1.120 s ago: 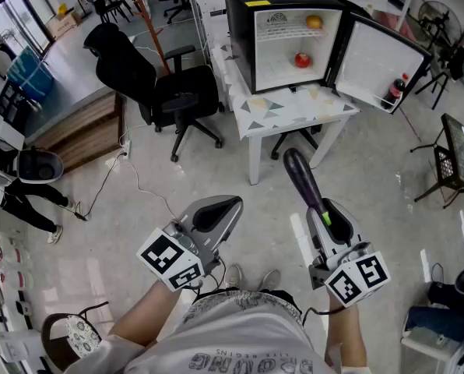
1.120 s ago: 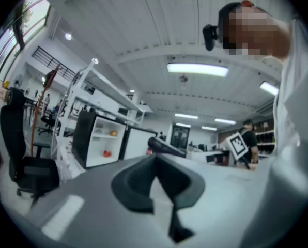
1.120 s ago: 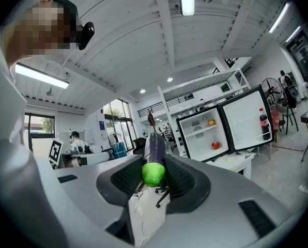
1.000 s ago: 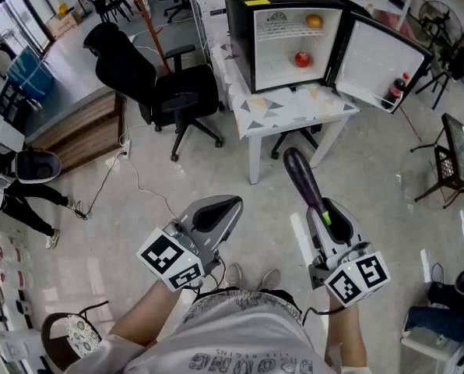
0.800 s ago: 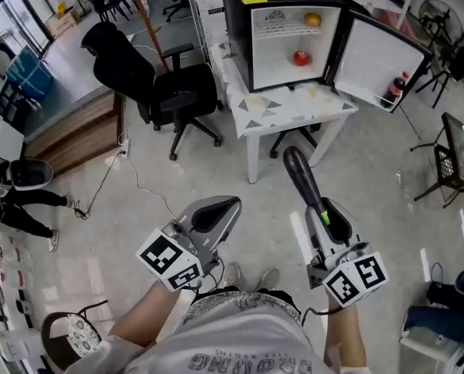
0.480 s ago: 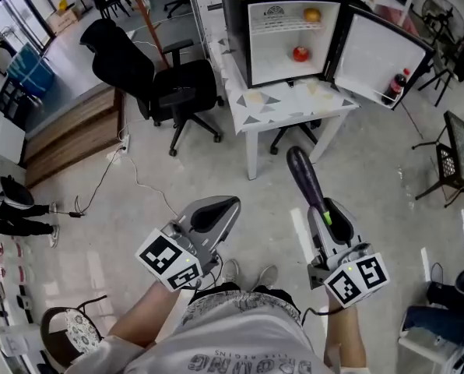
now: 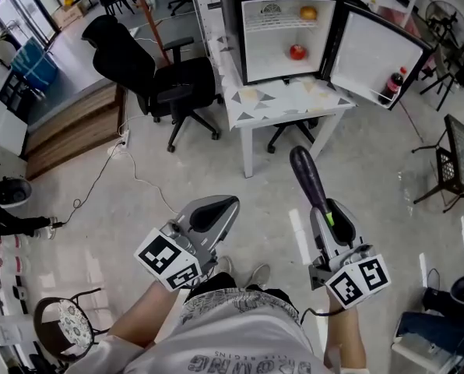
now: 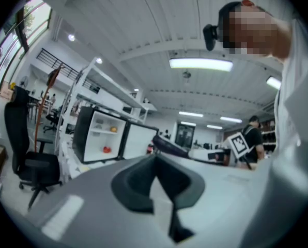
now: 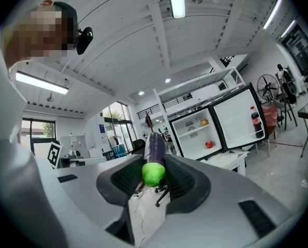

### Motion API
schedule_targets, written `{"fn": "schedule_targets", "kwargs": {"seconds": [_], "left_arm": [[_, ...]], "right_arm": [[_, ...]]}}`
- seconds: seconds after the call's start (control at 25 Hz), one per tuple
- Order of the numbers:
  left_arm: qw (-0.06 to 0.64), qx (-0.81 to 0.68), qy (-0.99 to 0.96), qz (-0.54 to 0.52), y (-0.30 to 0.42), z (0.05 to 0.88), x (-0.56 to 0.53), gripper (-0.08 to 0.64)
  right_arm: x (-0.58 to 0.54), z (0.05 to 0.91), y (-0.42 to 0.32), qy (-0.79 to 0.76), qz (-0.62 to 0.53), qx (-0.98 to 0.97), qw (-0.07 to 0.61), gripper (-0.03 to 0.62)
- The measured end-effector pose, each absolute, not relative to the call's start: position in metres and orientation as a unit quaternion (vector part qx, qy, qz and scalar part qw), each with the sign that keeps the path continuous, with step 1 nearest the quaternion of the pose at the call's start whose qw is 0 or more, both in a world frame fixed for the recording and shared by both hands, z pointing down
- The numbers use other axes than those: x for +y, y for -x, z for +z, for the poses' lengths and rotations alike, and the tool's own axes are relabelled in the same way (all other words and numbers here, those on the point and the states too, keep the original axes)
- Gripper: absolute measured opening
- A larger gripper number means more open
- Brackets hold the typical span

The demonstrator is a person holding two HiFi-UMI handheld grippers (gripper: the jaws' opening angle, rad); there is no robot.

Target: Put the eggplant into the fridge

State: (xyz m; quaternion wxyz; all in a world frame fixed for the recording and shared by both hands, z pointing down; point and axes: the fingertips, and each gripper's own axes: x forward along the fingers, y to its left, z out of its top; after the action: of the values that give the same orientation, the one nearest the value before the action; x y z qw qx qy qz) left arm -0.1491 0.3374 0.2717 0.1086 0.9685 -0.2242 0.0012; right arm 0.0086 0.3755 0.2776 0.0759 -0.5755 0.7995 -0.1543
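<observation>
A long dark purple eggplant (image 7: 308,179) sticks forward out of my right gripper (image 7: 331,216), which is shut on its green stem end (image 9: 153,173); it shows too in the left gripper view as the eggplant (image 8: 167,144). It points level toward the black mini fridge (image 7: 232,22), which stands ahead on a white table (image 7: 279,104) with its door (image 7: 372,45) swung open to the right. My left gripper (image 7: 230,202) hangs level beside it, its jaws together and empty. Both grippers are well short of the table.
Inside the fridge are an orange fruit (image 7: 308,12) on the upper shelf and a red one (image 7: 297,51) below; a cola bottle (image 7: 394,84) stands in the door. A black office chair (image 7: 162,76) is left of the table. A cable (image 7: 131,170) runs across the floor; a small stand (image 7: 462,150) is at right.
Both grippers have moved a little forward toward the table, in the same pose and with the eggplant still gripped. The floor, chair and table have shifted in the view.
</observation>
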Motion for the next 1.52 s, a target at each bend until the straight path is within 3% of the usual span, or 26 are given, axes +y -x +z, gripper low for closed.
{"fn": "schedule_targets", "kwargs": {"seconds": [0.84, 1.52], "left_arm": [[0.090, -0.238, -0.967, 0.006, 0.108, 0.269, 0.341, 0.008], [0.105, -0.230, -0.967, -0.008, 0.078, 0.294, 0.242, 0.008]], "right_arm": [[0.380, 0.282, -0.056, 0.568, -0.150, 0.805, 0.081, 0.126], [0.288, 0.305, -0.087, 0.576, -0.149, 0.801, 0.061, 0.126]]}}
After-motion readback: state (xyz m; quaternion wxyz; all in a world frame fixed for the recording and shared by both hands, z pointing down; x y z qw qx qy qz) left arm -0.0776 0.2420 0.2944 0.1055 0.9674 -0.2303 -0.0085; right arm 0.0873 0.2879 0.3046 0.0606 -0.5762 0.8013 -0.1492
